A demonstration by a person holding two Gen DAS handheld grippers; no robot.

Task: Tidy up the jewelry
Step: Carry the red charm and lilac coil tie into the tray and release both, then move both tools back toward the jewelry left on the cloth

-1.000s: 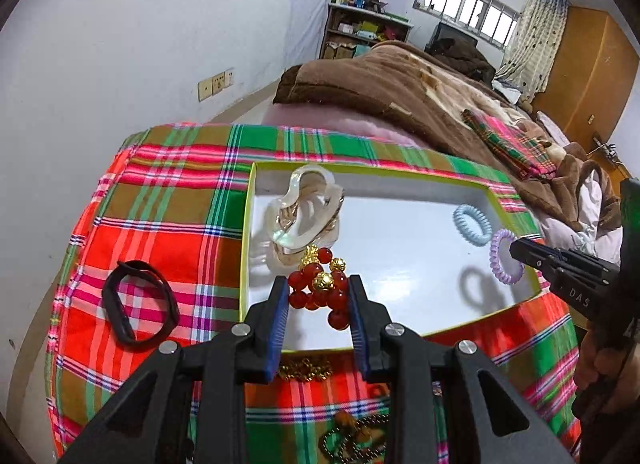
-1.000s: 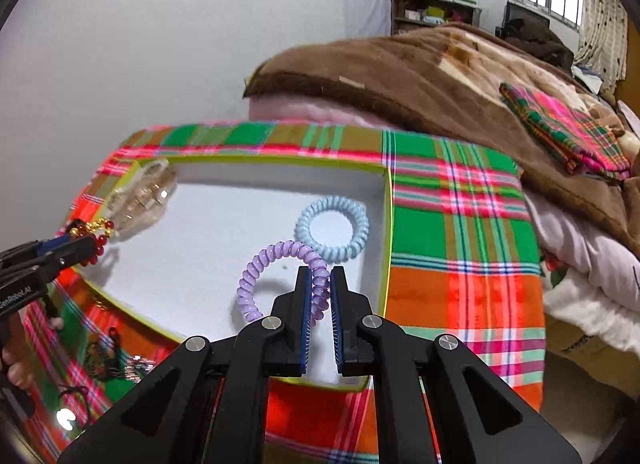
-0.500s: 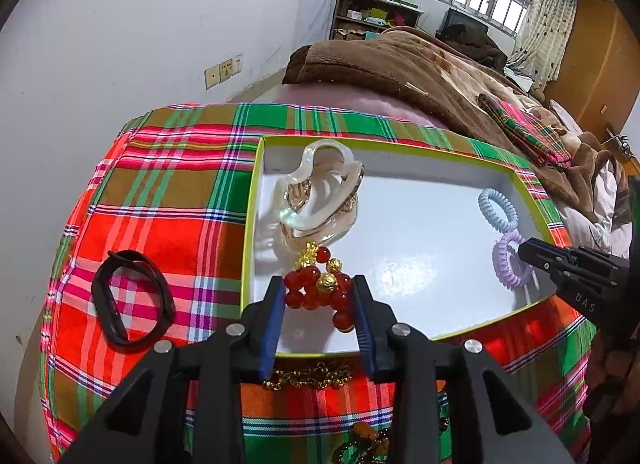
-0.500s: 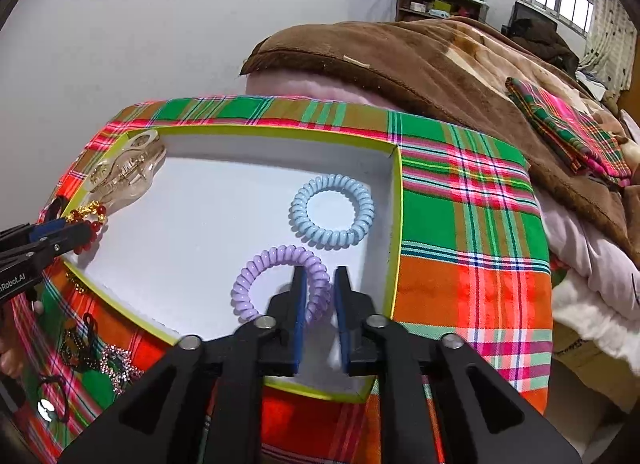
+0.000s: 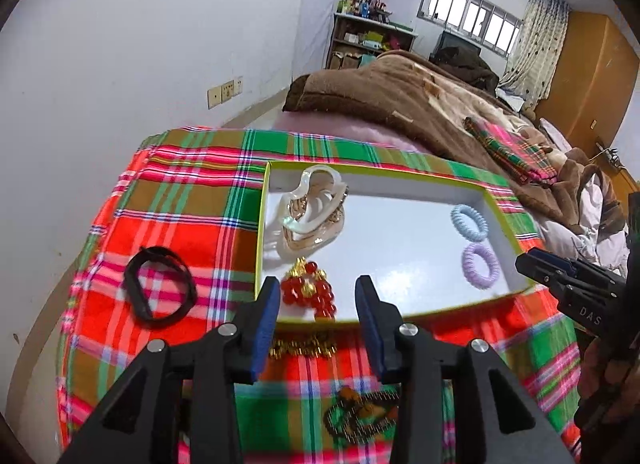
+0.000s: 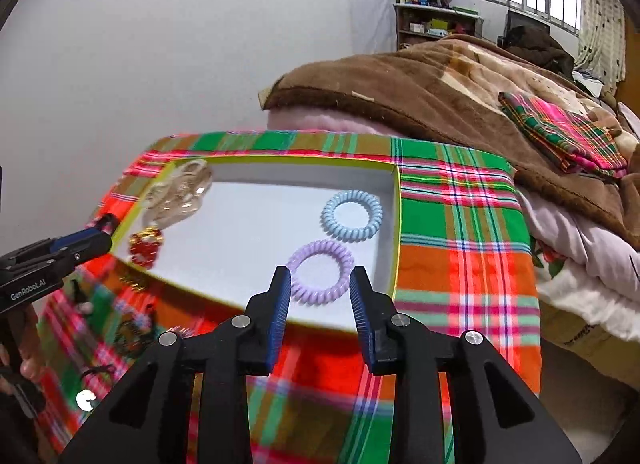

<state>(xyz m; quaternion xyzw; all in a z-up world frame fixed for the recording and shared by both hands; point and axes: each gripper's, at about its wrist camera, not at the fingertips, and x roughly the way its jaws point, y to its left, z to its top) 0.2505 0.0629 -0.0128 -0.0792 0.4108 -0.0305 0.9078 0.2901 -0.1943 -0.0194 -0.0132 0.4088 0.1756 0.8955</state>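
A white tray with a yellow-green rim [image 5: 504, 216] [image 6: 394, 224] lies on a plaid cloth. In it are a pearly hair claw [image 5: 316, 212] [image 6: 180, 192], a red and gold bead bracelet [image 5: 310, 292] [image 6: 146, 246], a blue coil hair tie [image 5: 469, 222] [image 6: 352, 215] and a purple coil hair tie [image 5: 480, 266] [image 6: 320, 272]. My left gripper [image 5: 316, 300] is open and empty just behind the bead bracelet. My right gripper [image 6: 318, 292] is open and empty just behind the purple tie.
On the cloth outside the tray lie a black band [image 5: 160, 288], a gold chain [image 5: 304, 348] and a dark beaded piece [image 5: 360, 412]. A bed with a brown blanket [image 6: 440, 84] stands behind. A white wall is on the left.
Both grippers opened and drew back. The bead bracelet dropped from the left gripper into the tray; the purple tie was let go by the right gripper and lies in the tray.
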